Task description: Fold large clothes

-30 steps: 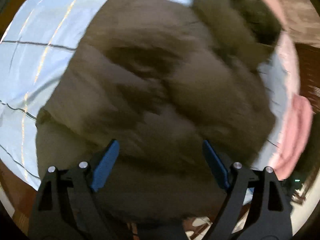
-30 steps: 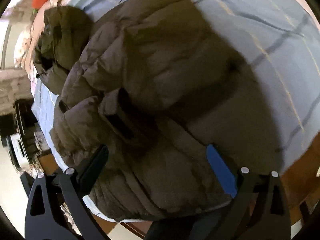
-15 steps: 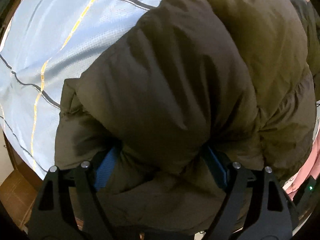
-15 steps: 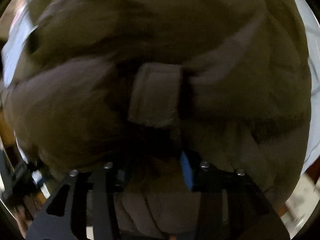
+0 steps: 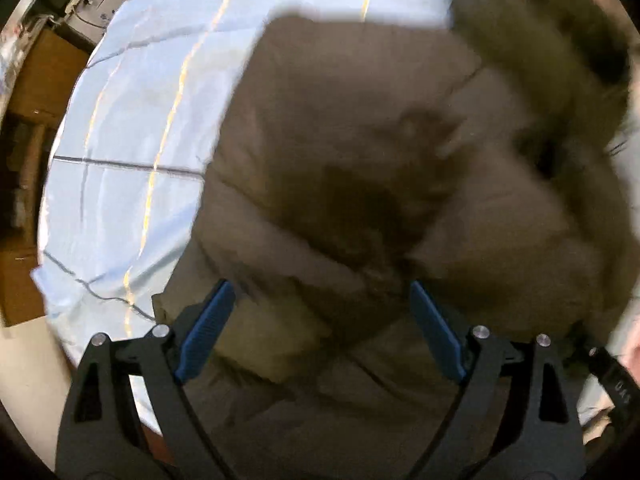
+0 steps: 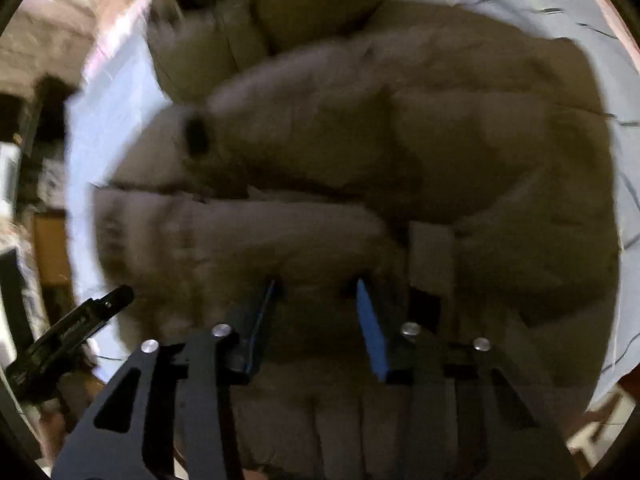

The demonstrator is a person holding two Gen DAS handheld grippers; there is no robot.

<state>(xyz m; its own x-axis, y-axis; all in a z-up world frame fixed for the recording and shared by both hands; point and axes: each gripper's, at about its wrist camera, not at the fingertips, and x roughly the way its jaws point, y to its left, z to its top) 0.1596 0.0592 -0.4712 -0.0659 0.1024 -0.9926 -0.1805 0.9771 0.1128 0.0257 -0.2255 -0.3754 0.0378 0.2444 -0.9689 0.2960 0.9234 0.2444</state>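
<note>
A large olive-brown puffer jacket lies bunched on a light blue checked bed sheet. It fills most of the right wrist view as the jacket, its sleeves folded across the body. My left gripper hangs over the jacket's near edge, pointing straight down. Its jaws are opening wide and the blue pads grip nothing. My right gripper is closing, with a fold of jacket fabric pinched between its pads. Both views are blurred by motion.
The sheet ends close to both grippers, with wooden floor and boxes beyond its left edge. A black part of the other gripper shows at lower left in the right wrist view. Pink bedding lies past the jacket's hood.
The left gripper's pads, pressed into the jacket half a second ago, now stand clear of it and farther off. The right gripper went from wide open to narrowed on a fold of the jacket.
</note>
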